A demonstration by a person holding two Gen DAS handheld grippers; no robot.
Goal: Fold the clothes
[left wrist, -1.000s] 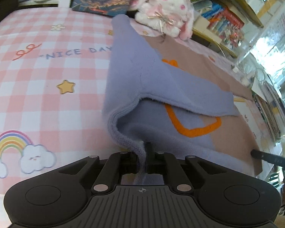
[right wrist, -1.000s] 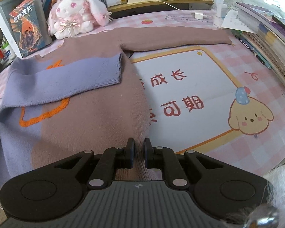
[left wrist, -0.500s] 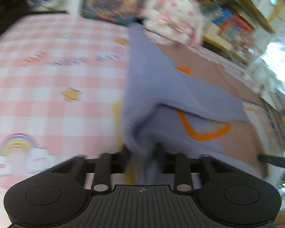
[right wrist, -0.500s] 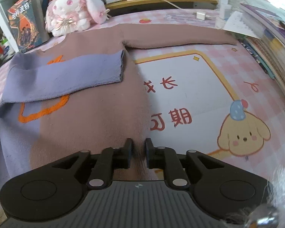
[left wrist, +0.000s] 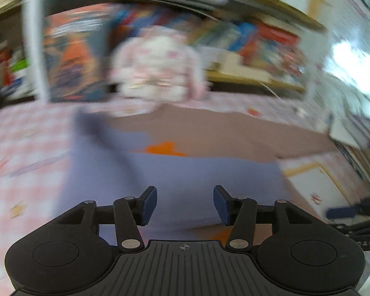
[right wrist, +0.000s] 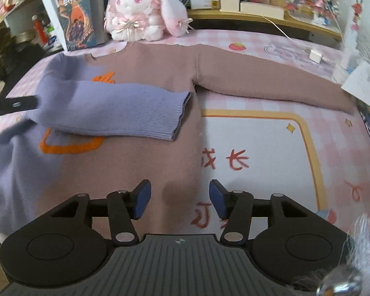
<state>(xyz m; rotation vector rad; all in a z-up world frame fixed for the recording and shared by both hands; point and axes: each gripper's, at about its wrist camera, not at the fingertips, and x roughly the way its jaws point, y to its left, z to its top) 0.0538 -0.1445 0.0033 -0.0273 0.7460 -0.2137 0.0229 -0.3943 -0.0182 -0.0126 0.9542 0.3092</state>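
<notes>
The sweater (right wrist: 140, 79) lies flat on the desk (right wrist: 271, 153), its purple sleeve (right wrist: 116, 108) folded across the chest; the brown sleeve (right wrist: 266, 76) stretches unfolded toward the desk's right edge, long axis crosswise, nearer the right gripper (right wrist: 179, 198); that gripper tilts down over the hem, jaws just opened, nothing between them; the left gripper (left wrist: 185, 204), likewise released and empty, hovers over the purple side.

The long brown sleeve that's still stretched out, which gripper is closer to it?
Right. The right gripper hovers over the sweater's hem edge, on the brown sleeve's side. The left gripper is over the purple half, farther from it.
</notes>
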